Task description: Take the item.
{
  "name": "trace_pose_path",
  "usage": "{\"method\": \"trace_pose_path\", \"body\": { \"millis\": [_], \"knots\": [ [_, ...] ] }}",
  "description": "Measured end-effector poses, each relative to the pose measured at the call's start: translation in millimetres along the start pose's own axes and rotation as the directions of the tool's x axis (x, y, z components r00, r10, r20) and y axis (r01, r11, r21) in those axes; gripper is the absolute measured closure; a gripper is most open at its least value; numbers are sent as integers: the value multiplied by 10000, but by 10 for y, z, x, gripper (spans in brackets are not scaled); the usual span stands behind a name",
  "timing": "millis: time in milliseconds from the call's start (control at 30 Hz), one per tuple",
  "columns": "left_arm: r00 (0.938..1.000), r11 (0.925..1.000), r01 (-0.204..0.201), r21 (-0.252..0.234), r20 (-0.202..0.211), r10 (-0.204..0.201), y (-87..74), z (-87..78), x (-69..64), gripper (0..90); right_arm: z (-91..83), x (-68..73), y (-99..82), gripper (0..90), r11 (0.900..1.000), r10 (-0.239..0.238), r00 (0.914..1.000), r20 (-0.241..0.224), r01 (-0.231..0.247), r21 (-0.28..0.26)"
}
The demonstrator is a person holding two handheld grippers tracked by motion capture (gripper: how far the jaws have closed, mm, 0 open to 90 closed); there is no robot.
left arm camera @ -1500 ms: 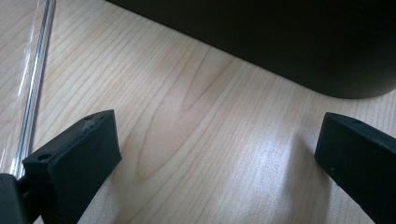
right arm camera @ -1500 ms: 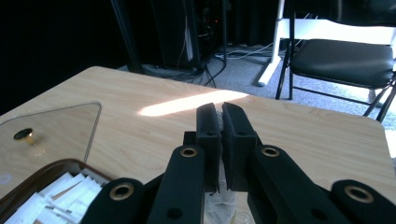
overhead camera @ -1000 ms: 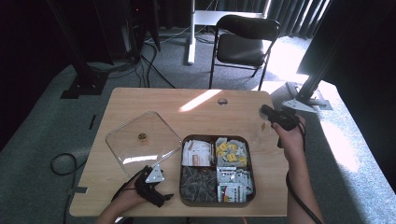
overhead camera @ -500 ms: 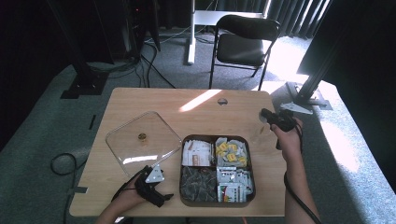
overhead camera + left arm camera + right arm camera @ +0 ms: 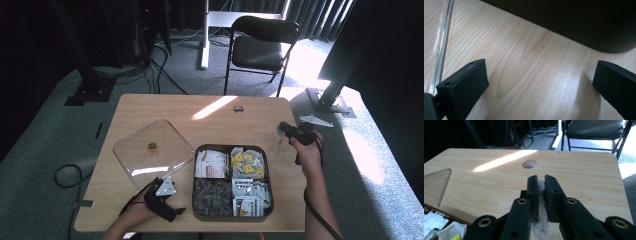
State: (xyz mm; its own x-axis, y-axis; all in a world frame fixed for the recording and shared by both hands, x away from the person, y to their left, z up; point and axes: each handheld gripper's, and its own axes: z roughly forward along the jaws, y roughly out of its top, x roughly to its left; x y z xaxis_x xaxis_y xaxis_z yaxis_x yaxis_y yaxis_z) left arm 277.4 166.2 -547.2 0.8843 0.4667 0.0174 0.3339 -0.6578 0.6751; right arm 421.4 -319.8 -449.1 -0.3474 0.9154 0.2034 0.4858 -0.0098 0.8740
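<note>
- Clear plastic wrapper point(image 5: 541, 220): crumpled, pinched between the right gripper point(image 5: 541, 185) fingers, which have just been easing apart; above the surface point(image 5: 210, 107), right of the tray point(image 5: 233, 183).
- Left gripper point(image 5: 165, 202): fingers released, resting on the surface between tray and clear lid point(image 5: 152, 150).

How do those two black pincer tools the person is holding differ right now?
The left gripper lies low on the table beside the tray, jaws wide apart with nothing between; the right gripper is held beyond the tray's far right corner, jaws nearly together, pinching a scrap of clear wrapper. Both are black and two-jawed.
</note>
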Motion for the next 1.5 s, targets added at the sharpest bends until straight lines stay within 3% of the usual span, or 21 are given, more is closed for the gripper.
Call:
{"method": "trace_pose_path", "body": {
  "millis": [300, 567, 1033, 1500],
  "knots": [
    [10000, 10000, 1, -1, -1, -1, 0, 0, 0, 0, -63, 7, -24, 745, 9999, 126, 9999, -114, -126, 4],
    [10000, 10000, -12, 11, 0, 12, -1, 0, 0, 0, -123, 33, -82, 624, 9999, 96, 9996, -282, -95, 68],
    [10000, 10000, 5, -4, 0, -5, 0, 0, 0, 0, -330, 139, -149, 381, 9971, -594, 9951, -787, 554, -519],
    [10000, 10000, 1, 20, 5, -1, 1, -1, 0, 0, -489, 239, -416, 287, 9955, -891, 9896, -1130, 850, -409]
  ]
}}
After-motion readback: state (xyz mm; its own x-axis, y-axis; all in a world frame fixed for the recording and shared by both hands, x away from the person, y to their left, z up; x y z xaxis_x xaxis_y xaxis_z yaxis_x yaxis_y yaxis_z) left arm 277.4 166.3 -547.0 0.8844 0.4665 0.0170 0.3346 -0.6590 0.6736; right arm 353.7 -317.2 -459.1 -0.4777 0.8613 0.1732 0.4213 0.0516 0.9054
